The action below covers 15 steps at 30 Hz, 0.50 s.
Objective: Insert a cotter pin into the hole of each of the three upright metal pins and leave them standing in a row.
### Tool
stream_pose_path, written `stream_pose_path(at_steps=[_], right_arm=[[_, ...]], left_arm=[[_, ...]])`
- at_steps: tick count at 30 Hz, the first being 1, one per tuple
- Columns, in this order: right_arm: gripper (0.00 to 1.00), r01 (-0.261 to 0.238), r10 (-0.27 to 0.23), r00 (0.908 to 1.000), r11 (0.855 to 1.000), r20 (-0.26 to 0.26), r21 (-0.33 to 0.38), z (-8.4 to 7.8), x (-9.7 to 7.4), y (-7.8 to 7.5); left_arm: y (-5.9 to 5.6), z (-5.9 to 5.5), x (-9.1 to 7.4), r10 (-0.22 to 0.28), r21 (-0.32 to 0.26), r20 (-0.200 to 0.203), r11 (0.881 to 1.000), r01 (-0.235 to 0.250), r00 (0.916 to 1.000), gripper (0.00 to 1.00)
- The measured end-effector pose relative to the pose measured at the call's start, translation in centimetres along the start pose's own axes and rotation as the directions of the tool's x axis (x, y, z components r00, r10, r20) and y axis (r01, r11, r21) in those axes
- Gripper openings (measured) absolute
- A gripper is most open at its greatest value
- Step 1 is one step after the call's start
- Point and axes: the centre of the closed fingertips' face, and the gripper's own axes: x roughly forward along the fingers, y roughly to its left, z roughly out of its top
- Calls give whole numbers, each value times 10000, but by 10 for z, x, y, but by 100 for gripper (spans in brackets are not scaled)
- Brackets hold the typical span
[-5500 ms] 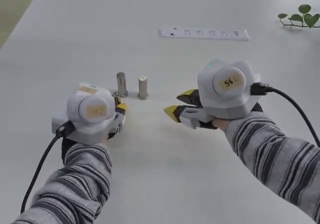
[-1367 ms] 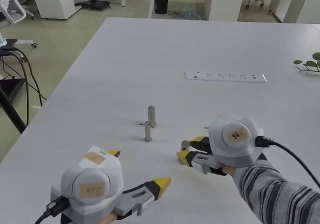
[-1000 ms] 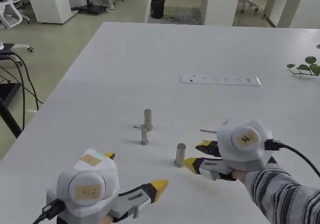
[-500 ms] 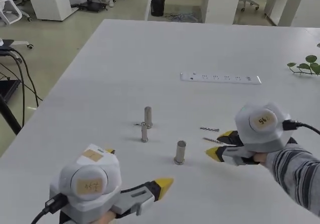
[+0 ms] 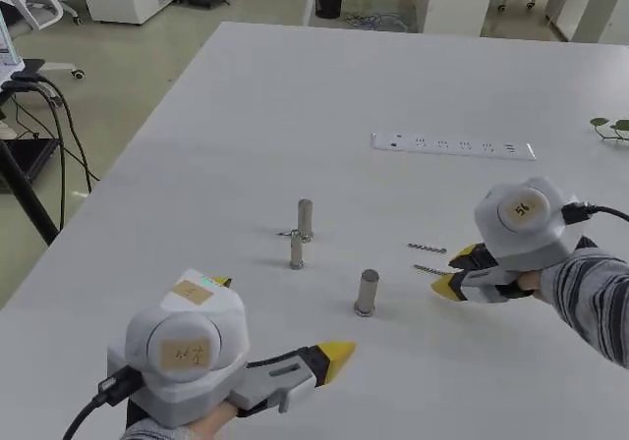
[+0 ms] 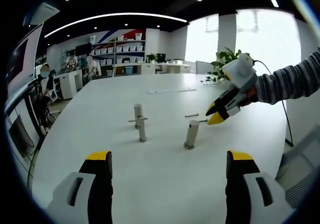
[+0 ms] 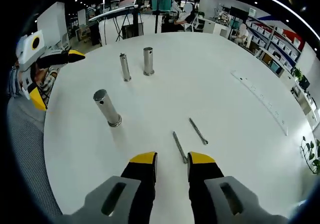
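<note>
Yellow-tipped left hand-held gripper (image 6: 168, 156) released, level | right hand-held gripper (image 7: 170, 158) released, at cotter pin (image 7: 179, 145)

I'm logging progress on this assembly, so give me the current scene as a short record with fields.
table: white table, three metal pins upright
far pin: cotter pin fit unclear
thin pin: fitted cotter pin seems to cross its top
near pin: hole empty
loose: nearer loose cotter pin and farther loose cotter pin, lying flat
right gripper: open narrowly, tips at the nearer loose cotter pin
left gripper: open wide, empty
</note>
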Motion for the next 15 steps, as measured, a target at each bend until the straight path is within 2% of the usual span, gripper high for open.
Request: stream_pose_path(at_steps=[4,8,15], right_arm=[[18,-61,59,9997,9999,-231,-106,0,3,-4],[18,-316,320,9986,9994,-420,110,-1,7,-6],[15,-493,464,9943,9984,-957,-276,-3,9,-10]], left_arm=[[1,-1,0,43,-24,-49,10000,-43,10000,96],[1,0,0,57,-9,-1,10000,-57,10000,98],[1,1,-1,47,52,30,10000,-47,10000,99]])
